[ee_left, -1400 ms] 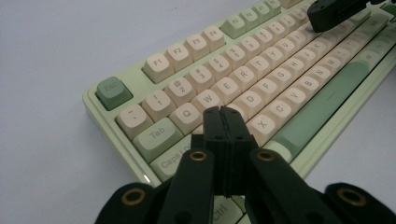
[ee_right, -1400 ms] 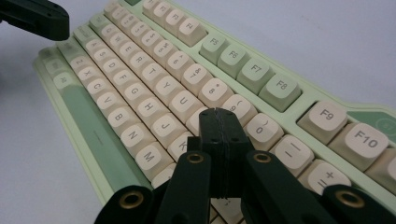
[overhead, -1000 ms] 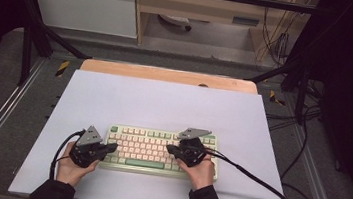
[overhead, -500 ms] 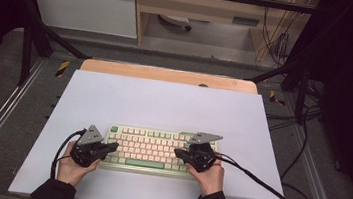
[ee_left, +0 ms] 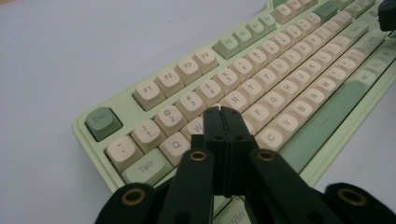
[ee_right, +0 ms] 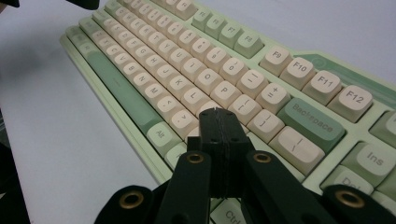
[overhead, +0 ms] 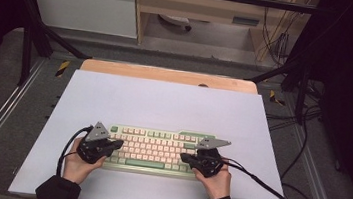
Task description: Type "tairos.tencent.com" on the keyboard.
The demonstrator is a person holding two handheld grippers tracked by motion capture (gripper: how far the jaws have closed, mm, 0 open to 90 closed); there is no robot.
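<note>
White board over a wooden table (overhead: 167,74), seen from the high view: a green-and-cream keyboard (overhead: 153,150) lies near the board's (overhead: 164,103) front edge, midway between its side edges. The left gripper (overhead: 118,144) hangs over the keyboard's left end and the right gripper (overhead: 184,157) over its right end, each in a hand entering from the front edge. Key-pressing looks under way; how much typing is finished or left cannot be judged, since no screen shows.

Left gripper view: the left gripper (ee_left: 223,110) is clenched on nothing, its joined jaws tip-down among the letter keys right of the Tab key (ee_left: 145,166), contact unclear.

Right gripper view: the right gripper (ee_right: 215,112) is likewise clenched and empty, tips low over keys at the letter rows' right end, below the Backspace key (ee_right: 310,122).
</note>
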